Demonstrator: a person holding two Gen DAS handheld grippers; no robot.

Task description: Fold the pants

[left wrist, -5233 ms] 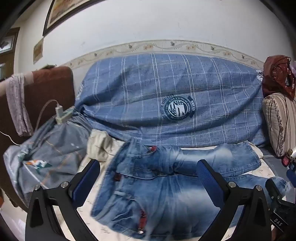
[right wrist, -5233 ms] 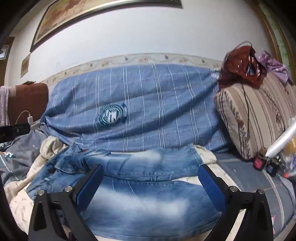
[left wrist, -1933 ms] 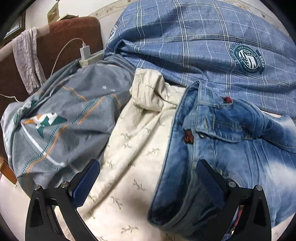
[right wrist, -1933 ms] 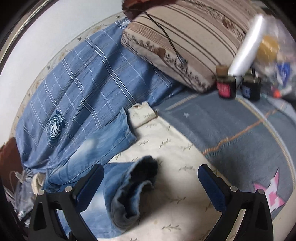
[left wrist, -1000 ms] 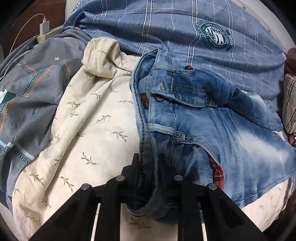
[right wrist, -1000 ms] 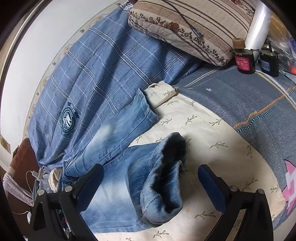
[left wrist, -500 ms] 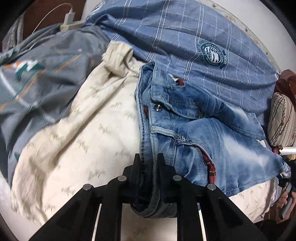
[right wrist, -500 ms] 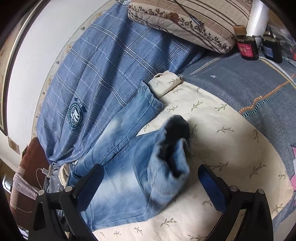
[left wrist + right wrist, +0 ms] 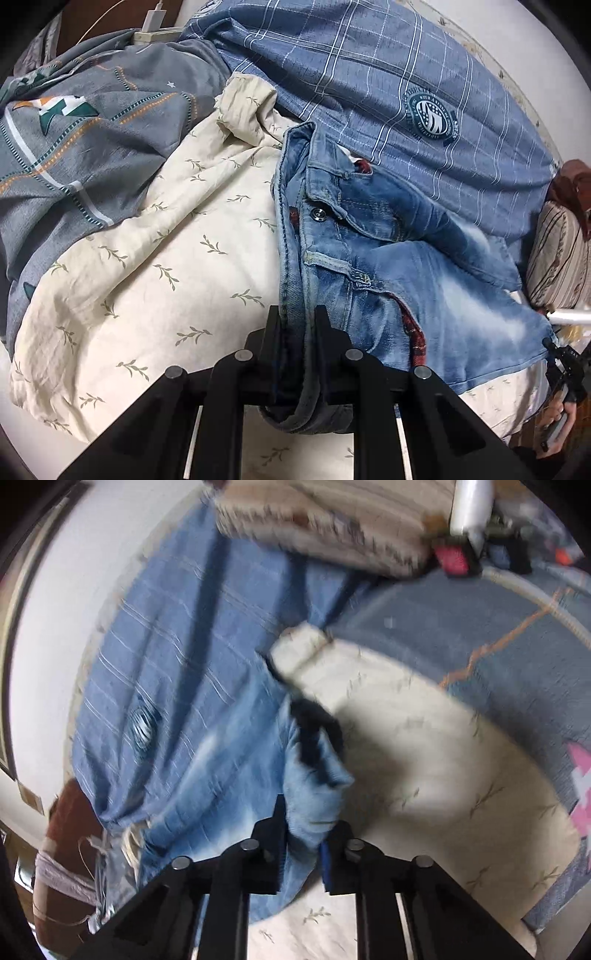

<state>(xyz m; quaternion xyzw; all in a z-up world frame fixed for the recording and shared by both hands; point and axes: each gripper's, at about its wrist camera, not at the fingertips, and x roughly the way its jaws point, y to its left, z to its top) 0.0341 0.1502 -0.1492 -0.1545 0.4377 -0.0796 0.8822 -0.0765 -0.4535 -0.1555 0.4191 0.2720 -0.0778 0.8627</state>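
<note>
A: Where are the jeans (image 9: pixel 388 251) right now?

B: Spread across the cream leaf-print sheet (image 9: pixel 155 266) on the bed, long axis running left to right. The left tool (image 9: pixel 297 332) is clamped on the waistband edge nearest it, the right tool (image 9: pixel 304 834) looks clamped on the near leg's hem, though that view is blurred

A: So which way does the fold go?

B: I'd say away from both tools, near leg over the far one by the blue plaid cover (image 9: pixel 369 74). Open sheet lies either side; the striped pillow (image 9: pixel 557 258) crowds the hem end
</note>
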